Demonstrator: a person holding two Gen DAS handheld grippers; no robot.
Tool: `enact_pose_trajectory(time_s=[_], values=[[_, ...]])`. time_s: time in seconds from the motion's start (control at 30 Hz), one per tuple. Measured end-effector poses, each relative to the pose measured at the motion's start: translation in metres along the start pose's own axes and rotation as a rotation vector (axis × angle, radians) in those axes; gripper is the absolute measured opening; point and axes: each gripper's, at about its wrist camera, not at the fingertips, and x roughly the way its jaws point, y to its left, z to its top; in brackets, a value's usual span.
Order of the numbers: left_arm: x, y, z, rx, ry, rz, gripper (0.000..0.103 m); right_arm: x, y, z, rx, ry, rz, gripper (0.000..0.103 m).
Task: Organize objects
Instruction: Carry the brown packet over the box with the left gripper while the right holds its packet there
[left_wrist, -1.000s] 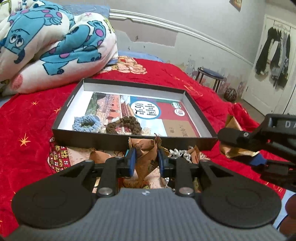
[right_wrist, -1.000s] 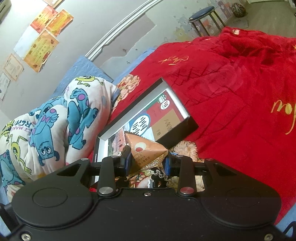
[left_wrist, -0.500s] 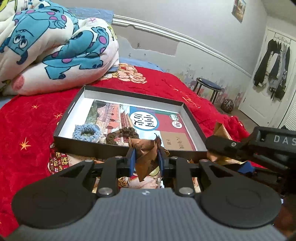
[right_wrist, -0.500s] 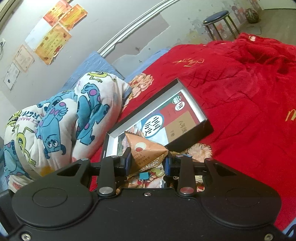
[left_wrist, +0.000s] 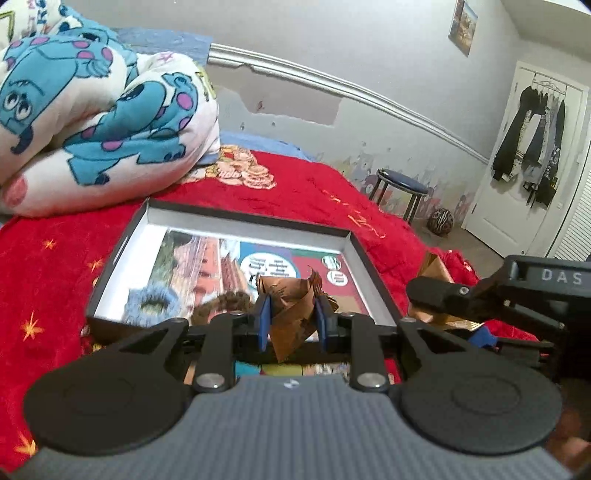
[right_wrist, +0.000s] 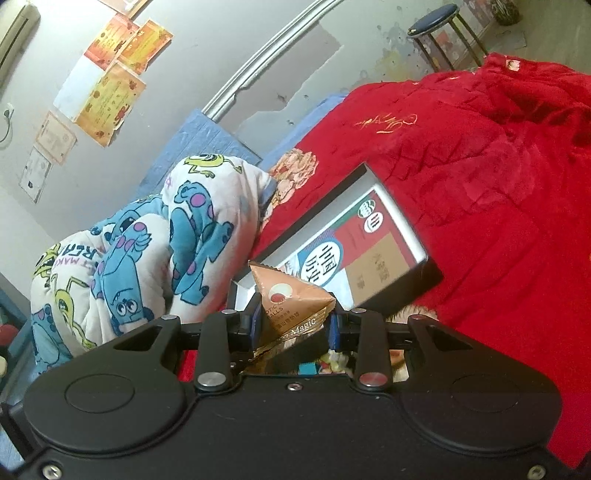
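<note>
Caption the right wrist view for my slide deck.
Right gripper shut on an orange snack packet, above the black box.

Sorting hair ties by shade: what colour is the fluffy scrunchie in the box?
Light blue scrunchie, clearest in the left wrist view.

Box (left_wrist: 373, 266) on blanket (left_wrist: 55, 266), holding (seemingly) two bands (left_wrist: 151, 301).

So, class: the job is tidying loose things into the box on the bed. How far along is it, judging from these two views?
Done: a blue hair tie and a brown beaded bracelet already lie in the box.
In hand: the left tool is shut on a brown packet, the right tool on an orange packet, both near the box.
Left: neither packet is in the box yet.
</note>
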Motion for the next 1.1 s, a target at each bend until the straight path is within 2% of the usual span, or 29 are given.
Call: enact_pose_trajectory(time_s=[0.1, 0.23, 0.37, 0.57, 0.8, 0.93, 1.1], values=[[0.015, -0.005, 0.005, 0.020, 0.001, -0.003, 0.029, 0.016, 0.000, 0.013, -0.014, 0.013, -0.016, 0.033], [0.043, -0.008, 0.011, 0.027, 0.025, 0.012, 0.029, 0.045, 0.005, 0.027, -0.095, 0.019, -0.093, 0.033], [0.061, -0.009, 0.007, 0.058, 0.028, 0.037, 0.029, 0.073, 0.000, 0.027, -0.122, 0.048, -0.158, 0.033], [0.069, -0.006, -0.004, 0.070, 0.054, 0.036, 0.030, 0.099, -0.005, 0.014, -0.161, 0.067, -0.250, 0.033], [0.078, -0.012, -0.013, 0.088, 0.085, 0.027, 0.030, 0.102, -0.004, 0.010, -0.180, 0.059, -0.266, 0.033], [0.079, -0.015, -0.018, 0.100, 0.087, 0.047, 0.030, 0.105, -0.012, 0.010, -0.139, 0.081, -0.249, 0.033], [0.082, -0.015, -0.022, 0.114, 0.088, 0.075, 0.030, 0.106, -0.011, 0.007, -0.161, 0.079, -0.246, 0.033]])
